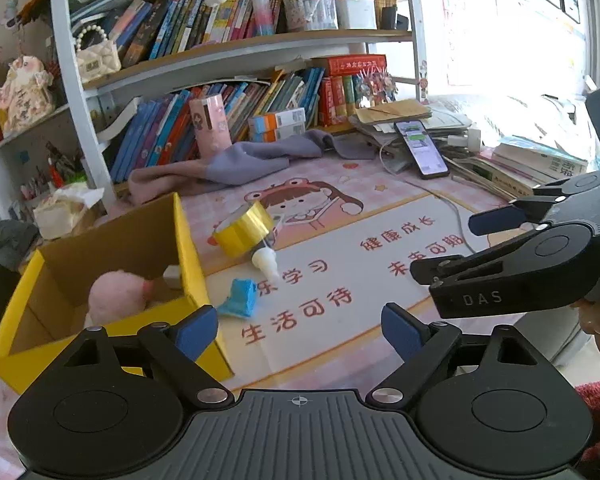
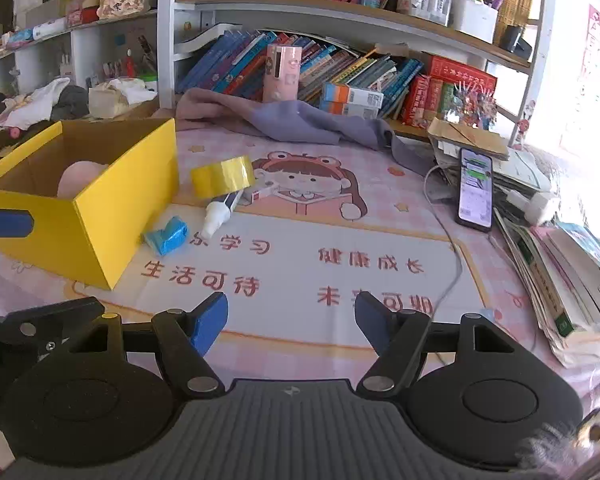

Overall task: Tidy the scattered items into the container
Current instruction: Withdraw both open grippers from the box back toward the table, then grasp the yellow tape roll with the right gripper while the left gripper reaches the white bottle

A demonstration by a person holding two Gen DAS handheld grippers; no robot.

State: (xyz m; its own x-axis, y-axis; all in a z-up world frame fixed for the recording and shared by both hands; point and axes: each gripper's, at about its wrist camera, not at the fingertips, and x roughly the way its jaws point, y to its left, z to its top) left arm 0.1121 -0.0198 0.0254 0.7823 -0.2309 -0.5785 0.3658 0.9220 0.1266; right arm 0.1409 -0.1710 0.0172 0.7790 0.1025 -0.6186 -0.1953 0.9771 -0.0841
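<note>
While both claws gape empty, the right claw (image 1: 440, 248) reads "DAS".

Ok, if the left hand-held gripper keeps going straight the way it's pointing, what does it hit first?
Probably the pink printed desk mat, bare between its open fingers. The left hand-held gripper points down at it; the blue crumpled item and yellow box lie left of that line. Depth is uncertain.
</note>
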